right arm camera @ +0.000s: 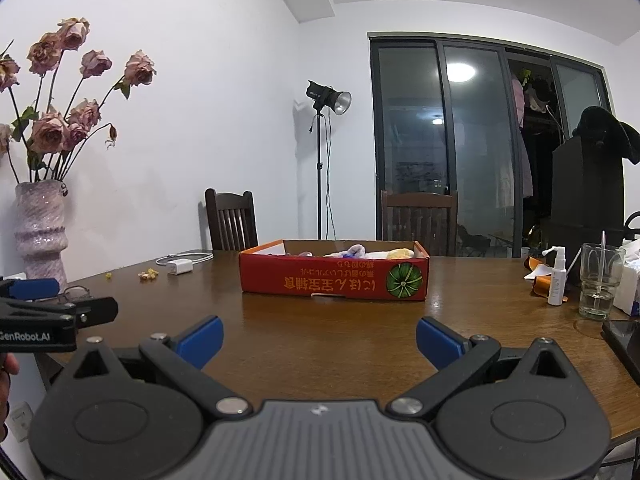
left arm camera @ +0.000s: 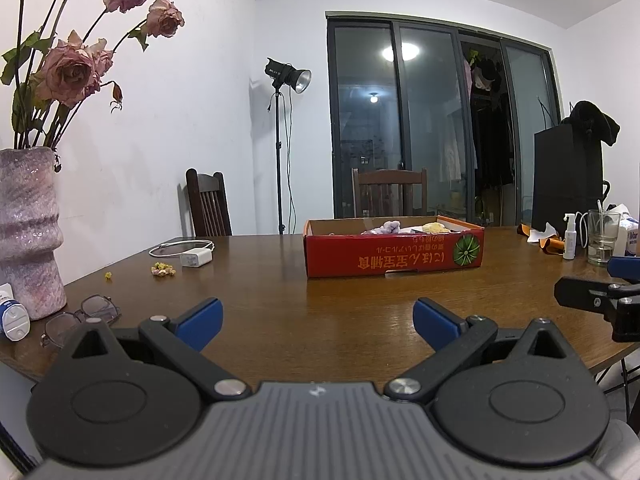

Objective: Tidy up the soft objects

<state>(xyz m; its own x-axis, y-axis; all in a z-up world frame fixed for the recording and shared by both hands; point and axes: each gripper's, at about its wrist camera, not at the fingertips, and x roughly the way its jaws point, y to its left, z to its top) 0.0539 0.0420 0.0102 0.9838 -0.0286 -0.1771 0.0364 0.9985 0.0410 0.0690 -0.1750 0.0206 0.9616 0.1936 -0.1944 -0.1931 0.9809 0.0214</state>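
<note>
Two grippers are held above the near edge of the table, both with jaws spread wide and nothing between the blue pads. The left gripper sits left of the right gripper; they are close side by side.

At far left stands a tall ribbed vase of dried roses, with spectacles lying just beside its base. Farther right lie dried petal scraps and a white charger with coiled cable.

The soft objects (a lilac item, a yellow item and others only partly visible) lie inside the red cardboard box at table centre, well apart from both grippers. No soft item is seen loose on the table.

At far right stand a spray bottle and a drinking glass holding liquid.

Risks, as judged:
- A reach over the low box wall may push the light box along the polished wood.
- A wide swing of the right gripper may tip the glass.
- A wide swing of the left gripper may strike the vase or spectacles.

Surface: dark varnished wood, reflective. Room: white walls, two wooden chairs, a studio lamp on a stand, dark glazed sliding doors.
</note>
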